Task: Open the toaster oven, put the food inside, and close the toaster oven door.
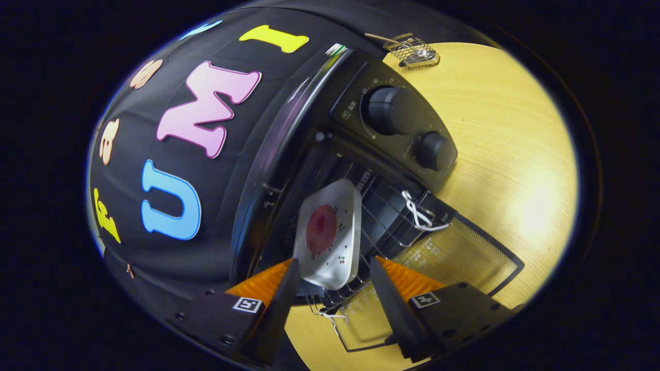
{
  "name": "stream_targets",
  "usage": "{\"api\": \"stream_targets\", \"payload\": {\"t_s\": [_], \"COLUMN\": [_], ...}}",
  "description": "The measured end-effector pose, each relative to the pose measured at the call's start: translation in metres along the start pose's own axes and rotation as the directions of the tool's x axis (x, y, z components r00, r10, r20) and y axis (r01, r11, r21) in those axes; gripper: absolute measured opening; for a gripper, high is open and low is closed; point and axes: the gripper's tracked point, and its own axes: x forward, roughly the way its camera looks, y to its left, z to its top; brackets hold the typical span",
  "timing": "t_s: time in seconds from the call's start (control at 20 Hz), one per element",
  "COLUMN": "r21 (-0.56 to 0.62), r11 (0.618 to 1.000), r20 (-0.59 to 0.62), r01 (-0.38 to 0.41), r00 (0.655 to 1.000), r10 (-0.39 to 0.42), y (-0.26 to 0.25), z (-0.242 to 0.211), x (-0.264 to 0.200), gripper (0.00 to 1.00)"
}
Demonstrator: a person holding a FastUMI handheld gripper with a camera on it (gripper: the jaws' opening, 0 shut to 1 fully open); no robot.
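The black toaster oven (289, 154) stands on a wooden table, tilted in my view, with its glass door (464, 252) folded down open. A white square plate (340, 206) carrying a round reddish piece of food (321, 229) rests on the wire rack (386, 226) in the oven's mouth. My gripper (334, 259) is open, and the plate's near edge lies between the two fingers. The left finger (286, 288) is at or very near the plate's edge. The right finger (384, 288) stands a little apart from it.
Two black knobs (392, 111) (433, 152) sit on the oven's control panel beside the opening. A white cord (417, 214) is looped on the rack's front. A small wire basket (412, 51) lies on the light wooden table (515, 154) beyond the oven.
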Motion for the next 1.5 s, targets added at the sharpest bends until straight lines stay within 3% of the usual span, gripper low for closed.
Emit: {"api": "stream_targets", "payload": {"t_s": [0.1, 0.3, 0.55, 0.65, 0.85, 0.95, 1.35, 1.5], "r21": [-0.069, -0.203, -0.403, -0.491, -0.702, -0.751, -0.848, -0.856], "r11": [0.998, 0.979, 0.913, 0.866, 0.690, 0.634, 0.499, 0.482], "r20": [-0.002, 0.008, 0.022, 0.033, 0.036, 0.043, 0.007, -0.002], "r01": [-0.003, 0.007, 0.057, 0.096, 0.173, 0.182, 0.181, 0.187], "r00": [1.000, 1.000, 0.998, 0.995, 0.978, 0.973, 0.944, 0.932], "r10": [0.003, -0.005, -0.052, -0.091, -0.208, -0.228, -0.331, -0.363], "y": [-0.003, -0.008, -0.024, -0.033, -0.064, -0.073, -0.114, -0.121], "z": [-0.007, -0.018, -0.027, -0.030, -0.046, -0.052, -0.093, -0.098], "x": [-0.019, -0.054, -0.091, -0.098, -0.112, -0.114, -0.088, -0.076], "gripper": [0.98, 0.99, 0.99, 0.99, 0.99, 0.99, 0.99, 0.99]}}
